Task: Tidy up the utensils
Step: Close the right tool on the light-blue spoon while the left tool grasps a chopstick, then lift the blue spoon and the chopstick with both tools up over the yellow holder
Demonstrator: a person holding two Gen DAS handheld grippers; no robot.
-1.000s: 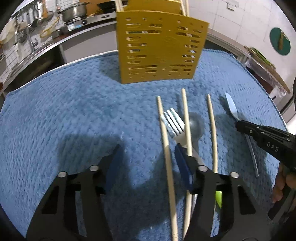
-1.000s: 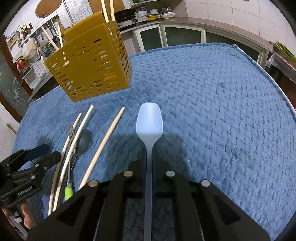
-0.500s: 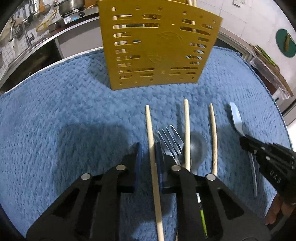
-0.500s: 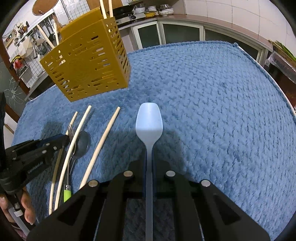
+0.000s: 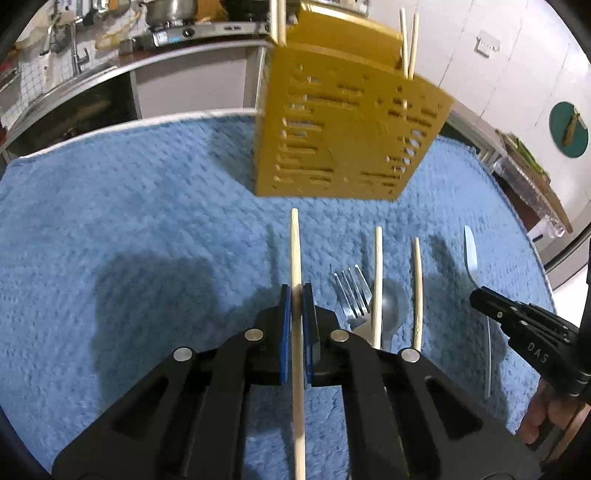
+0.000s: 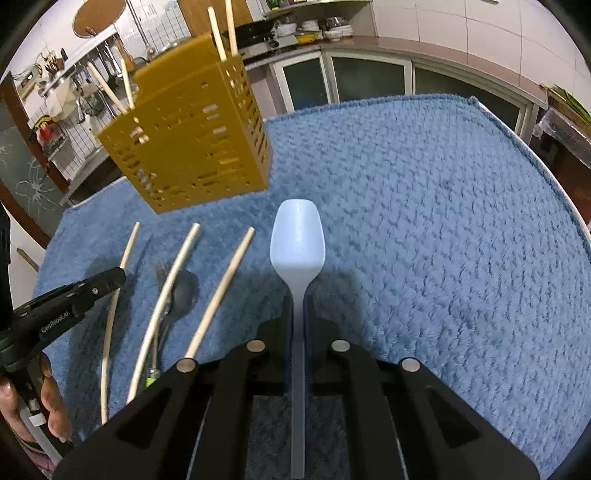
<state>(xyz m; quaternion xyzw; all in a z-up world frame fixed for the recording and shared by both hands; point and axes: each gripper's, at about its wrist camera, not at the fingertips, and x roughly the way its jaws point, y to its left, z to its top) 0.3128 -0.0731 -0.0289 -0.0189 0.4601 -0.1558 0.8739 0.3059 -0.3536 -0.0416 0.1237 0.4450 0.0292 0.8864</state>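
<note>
My left gripper point(image 5: 296, 291) is shut on a wooden chopstick point(image 5: 294, 243), whose far end hangs just above the blue mat point(image 5: 147, 206) and points at the yellow slotted holder point(image 5: 343, 140). Several chopsticks stand in the holder. To the right lie a fork point(image 5: 352, 291), a metal spoon point(image 5: 392, 306) and two more chopsticks point(image 5: 377, 273). My right gripper point(image 6: 297, 302) is shut on the handle of a pale blue spoon point(image 6: 297, 240), bowl forward, low over the mat point(image 6: 443, 221). The holder point(image 6: 192, 147) stands to its far left, and the left gripper point(image 6: 118, 275) shows at the left edge.
The mat's right edge point(image 6: 517, 140) and the table rim curve close by. A kitchen counter with a pot point(image 5: 170, 11) runs behind the holder. Glass-fronted cabinets point(image 6: 351, 81) line the back wall. A person's hand point(image 6: 51, 406) grips the left tool.
The left gripper has shifted left over the leftmost chopstick, closed on it and raised it a little off the mat. The right gripper has stayed put with the blue spoon.
</note>
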